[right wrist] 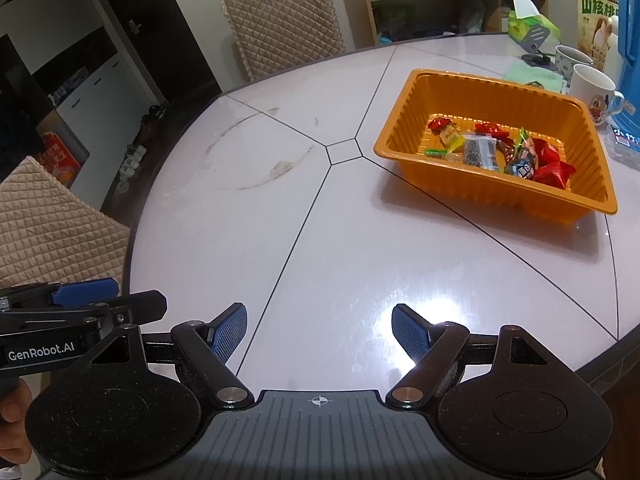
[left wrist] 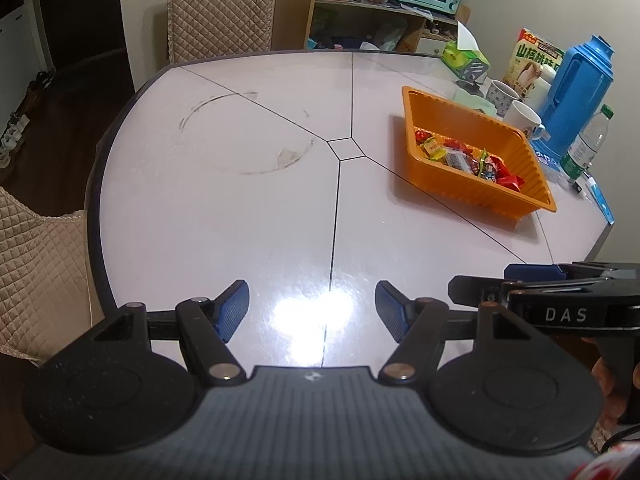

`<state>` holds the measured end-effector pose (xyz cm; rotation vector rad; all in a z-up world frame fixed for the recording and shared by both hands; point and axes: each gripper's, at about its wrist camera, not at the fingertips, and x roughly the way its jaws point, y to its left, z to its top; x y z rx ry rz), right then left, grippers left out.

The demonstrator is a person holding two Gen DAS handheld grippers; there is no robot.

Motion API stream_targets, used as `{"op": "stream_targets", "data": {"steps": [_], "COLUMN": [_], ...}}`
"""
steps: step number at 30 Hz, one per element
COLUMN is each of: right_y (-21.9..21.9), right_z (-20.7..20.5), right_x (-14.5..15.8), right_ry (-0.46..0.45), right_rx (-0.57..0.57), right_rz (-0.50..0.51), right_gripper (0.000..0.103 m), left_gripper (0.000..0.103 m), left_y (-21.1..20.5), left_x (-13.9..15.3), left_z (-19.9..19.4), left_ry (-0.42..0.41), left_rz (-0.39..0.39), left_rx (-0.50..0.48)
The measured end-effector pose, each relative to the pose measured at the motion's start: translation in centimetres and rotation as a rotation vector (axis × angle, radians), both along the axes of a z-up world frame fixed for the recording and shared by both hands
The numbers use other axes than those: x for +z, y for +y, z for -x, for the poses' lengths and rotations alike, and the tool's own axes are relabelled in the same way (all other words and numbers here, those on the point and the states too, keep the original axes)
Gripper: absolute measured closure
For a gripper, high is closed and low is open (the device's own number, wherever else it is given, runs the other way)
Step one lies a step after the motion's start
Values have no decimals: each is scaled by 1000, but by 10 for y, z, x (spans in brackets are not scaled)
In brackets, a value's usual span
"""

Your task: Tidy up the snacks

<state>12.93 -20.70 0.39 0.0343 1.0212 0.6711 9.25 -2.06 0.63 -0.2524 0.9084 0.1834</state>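
Both claws hang over the bare near stretch of the table (right wrist: 320,248), side by side, and neither has anything in it: the left gripper (left wrist: 312,310) stands with its blue pads wide apart on empty air, and the right gripper (right wrist: 319,332) is spread just the same. Over in the upper right of both views sits the orange tray (right wrist: 404,148), and there are the snacks (right wrist: 504,152), every visible wrapper heaped together inside it, none loose on the tabletop. Mugs (right wrist: 592,92) crowd the far right edge behind the tray, apart from it. Looks like the sorting is done, so the claws idle clear of the tray
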Motion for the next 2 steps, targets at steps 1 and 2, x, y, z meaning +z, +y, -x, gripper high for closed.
{"op": "stream_targets", "data": {"steps": [1, 2], "right_y": [1, 2], "right_z": [-3, -5], "right_x": [-1, -2], "right_ry": [2, 3], "right_rx": [4, 8], "right_rz": [1, 2], "right_gripper": [24, 24], "left_gripper": [35, 35], "left_y": [1, 2], "left_x": [-1, -2], "left_z": [-1, -4], "left_ry": [4, 9], "left_rz": [1, 3], "left_rx": [6, 12]}}
